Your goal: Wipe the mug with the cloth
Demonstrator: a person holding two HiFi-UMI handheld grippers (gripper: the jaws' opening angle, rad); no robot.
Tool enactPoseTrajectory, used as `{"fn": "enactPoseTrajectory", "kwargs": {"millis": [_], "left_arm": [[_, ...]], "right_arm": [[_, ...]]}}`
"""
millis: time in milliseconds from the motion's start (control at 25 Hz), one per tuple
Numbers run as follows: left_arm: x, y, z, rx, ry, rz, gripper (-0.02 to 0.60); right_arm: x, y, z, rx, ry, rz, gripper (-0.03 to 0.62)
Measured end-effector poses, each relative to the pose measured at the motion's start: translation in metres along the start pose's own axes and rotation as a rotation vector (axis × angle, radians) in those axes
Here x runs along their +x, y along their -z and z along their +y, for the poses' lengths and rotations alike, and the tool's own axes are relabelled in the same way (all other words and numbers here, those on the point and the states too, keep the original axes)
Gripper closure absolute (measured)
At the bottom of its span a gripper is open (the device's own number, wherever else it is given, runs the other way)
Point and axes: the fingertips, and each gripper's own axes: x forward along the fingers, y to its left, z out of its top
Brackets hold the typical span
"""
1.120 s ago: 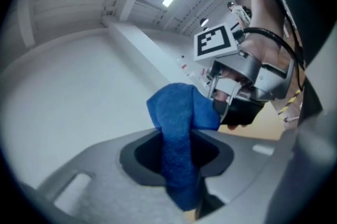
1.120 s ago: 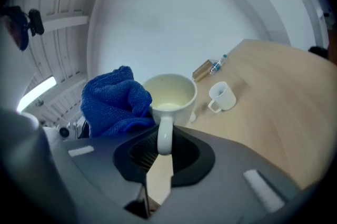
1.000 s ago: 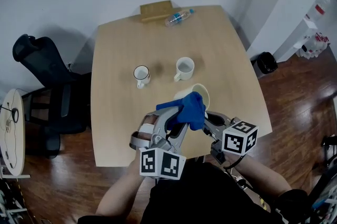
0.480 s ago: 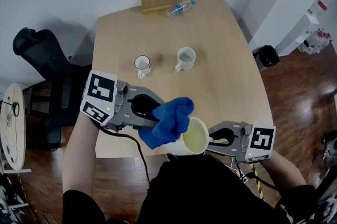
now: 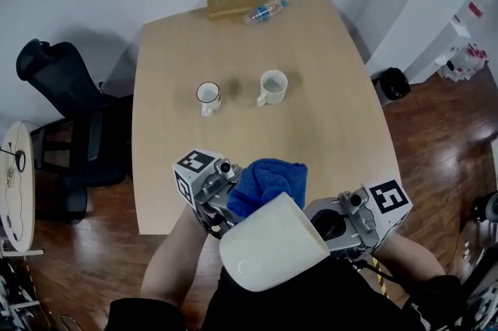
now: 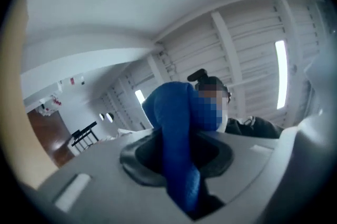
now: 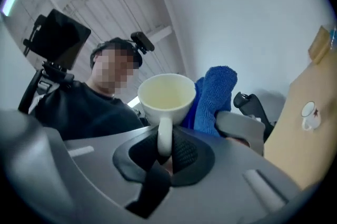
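The right gripper (image 7: 164, 153) has its jaws closed on the handle (image 7: 164, 136) of the mug (image 7: 166, 94). The left gripper (image 6: 178, 158) has its jaws pinched on a fold of the blue cloth (image 6: 176, 112). Both are raised close to the person's chest, at or just past the near edge of the bench (image 5: 327, 127), with the cloth bunched against the mug's outer wall, seemingly touching it.

At mid-bench stand a dark-rimmed mug (image 5: 208, 95) and a plain white mug (image 5: 273, 86), well apart from the work. A bottle (image 5: 263, 11) and a wooden block (image 5: 231, 2) lie at the far edge.

The risk is the hold. Only the thin handle is clamped, so a hard push from the cloth could twist the mug in the jaws. It could then slip down onto the floor (image 5: 436, 135). The cloth, caught by one fold, could also drag free during a rub.
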Motion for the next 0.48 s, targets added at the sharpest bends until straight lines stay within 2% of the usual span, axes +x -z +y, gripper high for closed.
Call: {"fn": "enactPoseTrajectory", "kwargs": {"millis": [120, 200, 240, 320, 360, 400, 480], "left_arm": [[0.008, -0.002, -0.002, 0.032, 0.044, -0.175, 0.471], [0.008, -0.003, -0.005, 0.071, 0.017, -0.209, 0.471], [0.006, -0.005, -0.006, 0.103, -0.022, -0.202, 0.47], [-0.006, -0.017, -0.009, 0.205, -0.161, -0.174, 0.469], [-0.016, -0.028, -0.011, 0.272, -0.262, -0.158, 0.469], [-0.027, -0.042, -0.013, 0.348, -0.386, -0.134, 0.468], [-0.052, -0.071, -0.013, 0.525, -0.702, -0.033, 0.468]], "right_arm": [[0.006, -0.016, 0.005, 0.038, -0.041, -0.076, 0.559], [0.008, -0.017, 0.006, 0.033, -0.045, -0.076, 0.559], [0.007, -0.016, 0.006, 0.025, -0.039, -0.071, 0.559], [0.003, -0.013, -0.001, 0.003, 0.0, -0.063, 0.559], [0.0, -0.013, -0.007, 0.001, 0.038, -0.066, 0.559], [-0.006, -0.014, -0.016, 0.0, 0.092, -0.072, 0.559], [-0.029, -0.013, -0.043, -0.004, 0.245, -0.09, 0.559]]}}
